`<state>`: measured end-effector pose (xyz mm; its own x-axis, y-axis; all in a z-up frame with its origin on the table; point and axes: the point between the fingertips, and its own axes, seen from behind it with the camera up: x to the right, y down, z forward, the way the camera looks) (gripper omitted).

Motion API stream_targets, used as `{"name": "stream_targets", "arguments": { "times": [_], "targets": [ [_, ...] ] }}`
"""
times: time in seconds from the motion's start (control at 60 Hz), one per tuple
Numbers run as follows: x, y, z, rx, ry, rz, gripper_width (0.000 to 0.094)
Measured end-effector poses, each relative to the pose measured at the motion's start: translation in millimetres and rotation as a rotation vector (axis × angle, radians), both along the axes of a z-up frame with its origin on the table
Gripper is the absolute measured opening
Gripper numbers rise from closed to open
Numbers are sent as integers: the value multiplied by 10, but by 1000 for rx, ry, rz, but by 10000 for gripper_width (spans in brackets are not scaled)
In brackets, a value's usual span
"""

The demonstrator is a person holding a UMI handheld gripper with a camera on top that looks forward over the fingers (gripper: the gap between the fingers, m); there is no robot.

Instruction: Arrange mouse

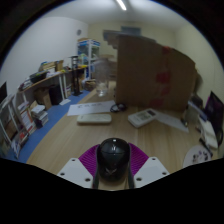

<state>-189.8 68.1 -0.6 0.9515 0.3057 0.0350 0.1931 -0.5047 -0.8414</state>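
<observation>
A black computer mouse sits between my gripper's two fingers, its rounded back facing the camera. The purple pads press on both of its sides. The mouse is held above the wooden table, clear of the surface. The fingertips are hidden behind the mouse.
A white keyboard lies on the table beyond the mouse. A white box-like object lies to its right, with a small dark thing behind. A large cardboard sheet stands at the back. Shelves and clutter line the left side, a monitor the right.
</observation>
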Motion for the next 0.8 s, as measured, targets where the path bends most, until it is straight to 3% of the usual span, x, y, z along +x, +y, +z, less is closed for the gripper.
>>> {"name": "stream_targets", "arguments": {
  "times": [0.067, 0.15, 0.217, 0.3, 0.4, 0.483, 0.633, 0.65, 0.683, 0.783, 0.8],
  "targets": [
    [32, -74, 305, 70, -13, 44, 396],
    [312, -164, 926, 173, 12, 43, 394],
    [819, -180, 1406, 252, 11, 7, 394],
    [1587, -229, 1670, 265, -7, -52, 393],
    [2506, -265, 1344, 172, -61, -121, 395],
    [3117, -224, 766, 58, -75, -187, 392],
    [3459, -231, -109, -120, -73, -176, 429],
    [3458, -142, -57, -79, -43, -171, 408],
    [3410, -151, -87, -95, -10, -166, 396],
    [3392, -149, -116, -125, 61, -160, 571],
    [3381, -156, -113, -126, 57, -152, 553]
  ]
}}
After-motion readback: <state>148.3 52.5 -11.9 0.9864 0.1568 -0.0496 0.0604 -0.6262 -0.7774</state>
